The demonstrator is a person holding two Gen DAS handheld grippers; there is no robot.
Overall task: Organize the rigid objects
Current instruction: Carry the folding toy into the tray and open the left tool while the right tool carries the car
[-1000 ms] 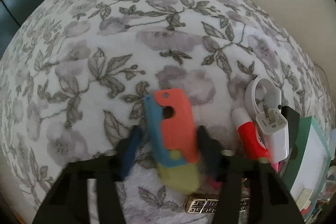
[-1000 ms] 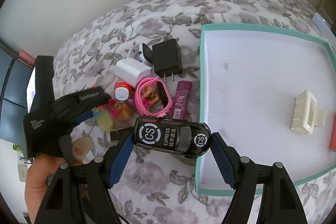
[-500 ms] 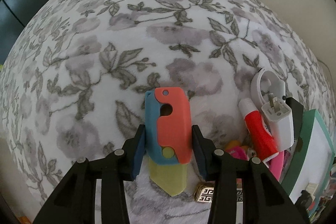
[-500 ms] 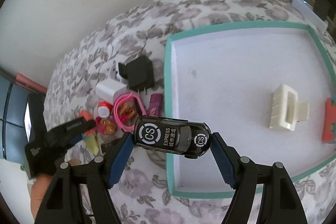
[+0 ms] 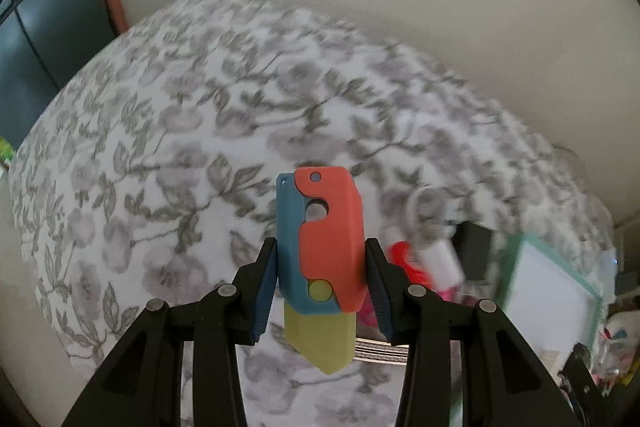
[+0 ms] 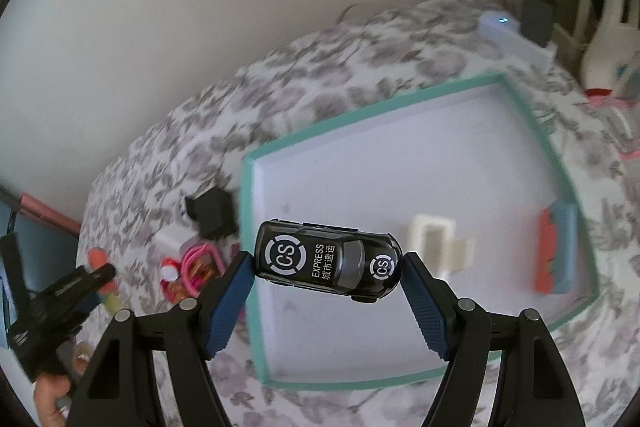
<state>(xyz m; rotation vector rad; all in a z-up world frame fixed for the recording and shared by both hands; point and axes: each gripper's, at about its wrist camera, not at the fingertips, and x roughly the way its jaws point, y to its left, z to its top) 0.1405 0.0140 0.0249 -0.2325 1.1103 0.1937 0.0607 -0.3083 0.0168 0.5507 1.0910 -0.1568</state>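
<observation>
My left gripper (image 5: pixel 320 269) is shut on an orange, blue and yellow toy knife (image 5: pixel 322 247) and holds it above the floral cloth. My right gripper (image 6: pixel 327 267) is shut on a black toy car (image 6: pixel 328 261) marked "CS EXPRESS", held above the near left part of the teal-rimmed white tray (image 6: pixel 400 115). The tray holds a cream clip (image 6: pixel 434 241) and an orange-and-blue toy (image 6: pixel 556 251). The left gripper with its knife also shows in the right wrist view (image 6: pixel 96 277), left of the tray.
Left of the tray lies a pile: a black charger (image 6: pixel 212 215), a white charger (image 6: pixel 172 239), a pink band (image 6: pixel 200 259) and a red-and-white tube (image 6: pixel 170 269). A white power bank (image 6: pixel 516 35) with a cable lies beyond the tray. The wall is behind.
My left gripper closed on the toy knife and lifted it off the cloth. My right gripper carried the toy car up and right, over the tray.
</observation>
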